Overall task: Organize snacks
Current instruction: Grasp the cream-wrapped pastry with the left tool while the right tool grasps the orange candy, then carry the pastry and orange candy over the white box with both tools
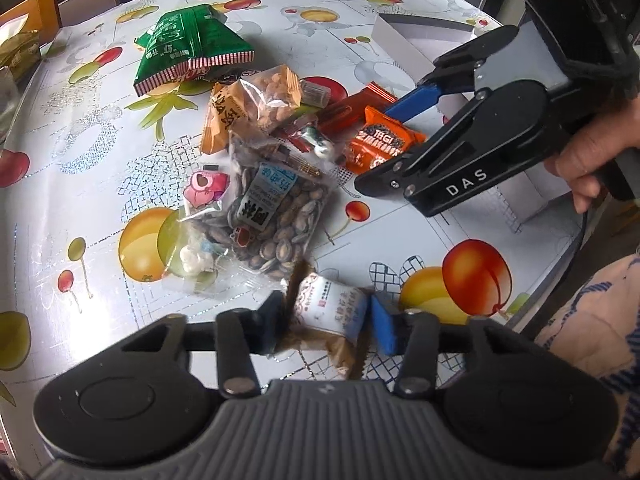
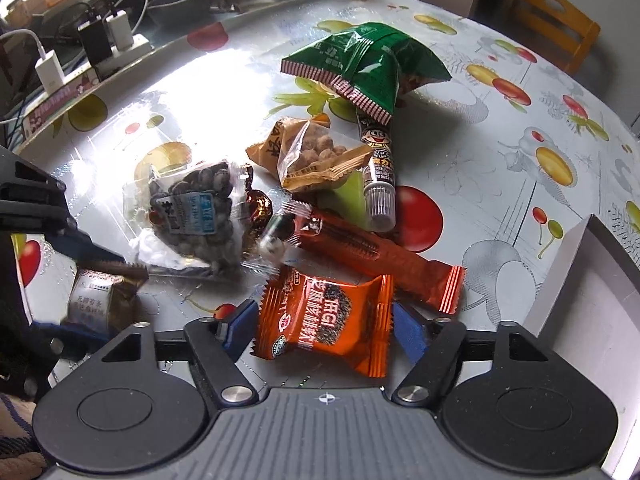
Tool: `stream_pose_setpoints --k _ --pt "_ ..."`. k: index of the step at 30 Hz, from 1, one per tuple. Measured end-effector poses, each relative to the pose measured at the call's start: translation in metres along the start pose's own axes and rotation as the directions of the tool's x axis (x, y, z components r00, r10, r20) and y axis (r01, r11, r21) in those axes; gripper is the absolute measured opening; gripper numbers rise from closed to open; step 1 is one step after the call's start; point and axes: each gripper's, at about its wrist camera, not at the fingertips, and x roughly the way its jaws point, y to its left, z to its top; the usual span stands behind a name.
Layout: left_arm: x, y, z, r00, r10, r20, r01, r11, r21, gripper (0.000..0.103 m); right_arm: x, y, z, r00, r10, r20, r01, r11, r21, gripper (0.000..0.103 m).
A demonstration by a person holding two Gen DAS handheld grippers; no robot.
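My left gripper is closed on a small brown-and-white snack packet, with a pad against each side, near the table's front edge. The same packet shows at the left of the right wrist view. My right gripper straddles an orange sesame-snack packet lying on the table. Its blue pads sit at the packet's crimped ends without squeezing it. In the left wrist view that gripper reaches in from the right over the orange packet.
The pile holds a green bag, a tan peanut packet, a clear bag of melon seeds, a long red-orange bar and a sausage tube. A white box stands at the right. A power strip lies beyond the table edge.
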Motion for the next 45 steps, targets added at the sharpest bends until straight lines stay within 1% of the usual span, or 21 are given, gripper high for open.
stream_pose_setpoints --k 2,6,10,14,19,30,38,45 --pt "-0.001 0.0 0.0 1.0 -0.005 -0.001 0.005 1.0 -0.001 0.04 0.0 0.0 0.0 1.0 0.009 0.002 -0.009 1.0 0.011 0.063" --pt "-0.003 0.0 0.0 1.0 -0.007 -0.001 0.007 1.0 -0.003 0.038 -0.001 -0.001 0.001 1.0 0.014 0.007 -0.014 1.0 0.023 0.057" --pt "-0.008 0.0 0.001 1.0 -0.008 0.02 0.008 1.0 -0.008 0.036 -0.004 -0.003 0.001 1.0 0.014 0.022 -0.015 0.999 0.042 0.046" --pt "-0.014 0.001 0.004 0.999 -0.002 0.039 0.002 1.0 -0.013 0.035 -0.006 -0.006 0.001 0.999 0.023 0.024 -0.024 0.997 0.068 0.043" --pt "-0.021 0.002 0.008 0.998 0.001 0.063 0.0 1.0 -0.016 0.035 -0.012 -0.008 0.001 0.999 0.029 0.046 -0.033 0.995 0.095 0.042" --pt "-0.029 -0.003 0.021 0.996 0.005 0.093 -0.007 1.0 0.023 0.035 -0.033 -0.013 0.004 0.994 0.01 0.105 -0.024 0.991 0.133 0.042" --pt "-0.029 -0.01 0.035 0.994 -0.005 0.105 -0.002 0.998 0.063 0.035 -0.05 -0.022 0.0 0.989 -0.024 0.143 -0.004 0.982 0.189 0.042" --pt "-0.027 -0.019 0.054 0.992 -0.036 0.12 0.023 0.994 0.109 0.035 -0.065 -0.037 -0.013 0.983 -0.076 0.166 0.031 0.965 0.259 0.042"
